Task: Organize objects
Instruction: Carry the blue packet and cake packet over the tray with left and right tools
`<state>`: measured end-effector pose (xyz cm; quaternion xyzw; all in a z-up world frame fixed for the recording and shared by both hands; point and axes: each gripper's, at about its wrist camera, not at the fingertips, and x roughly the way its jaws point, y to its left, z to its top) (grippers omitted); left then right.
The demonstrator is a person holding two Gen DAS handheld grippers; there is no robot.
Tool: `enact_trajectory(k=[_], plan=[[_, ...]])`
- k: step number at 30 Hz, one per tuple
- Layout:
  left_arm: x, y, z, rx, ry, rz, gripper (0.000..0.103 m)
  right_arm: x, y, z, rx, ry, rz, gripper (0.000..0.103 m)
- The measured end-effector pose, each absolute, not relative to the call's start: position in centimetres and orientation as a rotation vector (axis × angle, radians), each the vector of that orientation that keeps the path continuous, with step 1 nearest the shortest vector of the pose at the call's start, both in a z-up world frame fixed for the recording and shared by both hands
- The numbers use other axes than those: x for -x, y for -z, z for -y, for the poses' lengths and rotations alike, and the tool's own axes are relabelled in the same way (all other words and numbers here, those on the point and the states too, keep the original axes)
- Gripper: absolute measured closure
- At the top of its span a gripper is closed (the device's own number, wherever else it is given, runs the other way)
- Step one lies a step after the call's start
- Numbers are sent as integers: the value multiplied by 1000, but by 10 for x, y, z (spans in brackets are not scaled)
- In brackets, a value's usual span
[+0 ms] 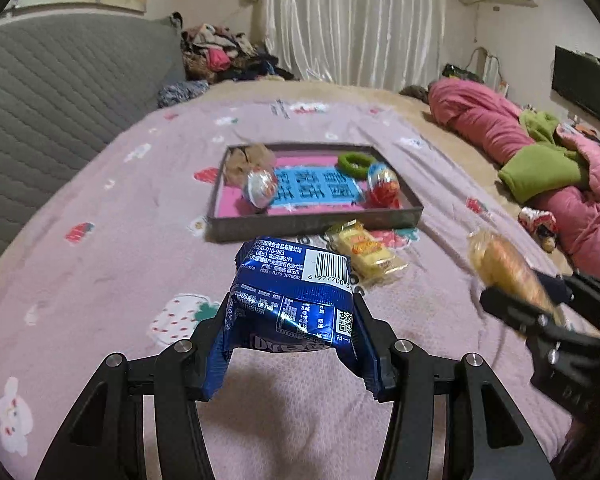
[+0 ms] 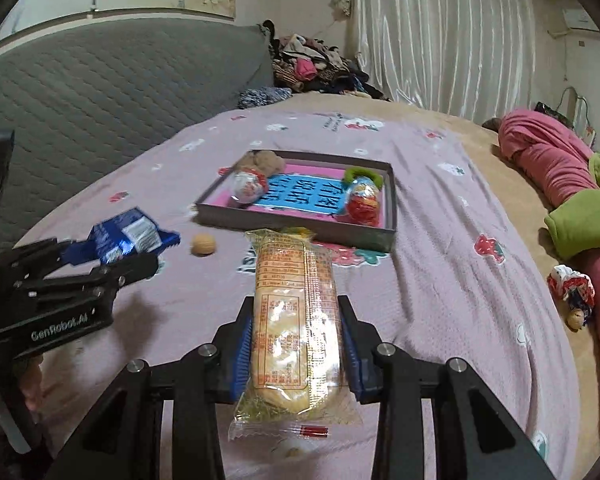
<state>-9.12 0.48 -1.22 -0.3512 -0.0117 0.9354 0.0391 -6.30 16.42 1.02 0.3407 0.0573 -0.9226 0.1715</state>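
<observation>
The left gripper (image 1: 294, 312) pinches a crinkled blue foil snack packet (image 1: 296, 292) above the pink patterned bedspread (image 1: 100, 208), on the near side of the shallow grey rectangular tray (image 1: 316, 222). Right of it, the right gripper (image 2: 296, 320) clamps a long clear-wrapped yellow cake (image 2: 296, 320), also raised before the tray. Two foil-wrapped eggs (image 1: 260, 188) and a green ring (image 1: 354, 162) lie inside the tray.

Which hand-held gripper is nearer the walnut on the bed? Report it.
Left. The left hand-held gripper, holding the blue packet, hangs just left of the walnut; the right hand-held gripper, holding the yellow snack pack, is farther off to its right.
</observation>
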Motion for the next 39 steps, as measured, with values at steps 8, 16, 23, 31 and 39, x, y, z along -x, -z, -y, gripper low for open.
enact_trajectory(k=[8,16,23,31,39], plan=[[65,-18,0,1026,-2923,47,48,37,-44,-162,-872,2653,-160,64],[45,-38,6,969,-2968,32,48,24,-64,-162,-815,2664,-161,64],[38,-48,9,947,-2988,29,48,17,-71,-160,-815,2663,-162,64],[41,-56,12,941,-2990,42,48,17,-80,-158,-789,2678,-182,64],[60,-64,11,928,-3000,16,48,27,-93,-154,-762,2678,-208,64]])
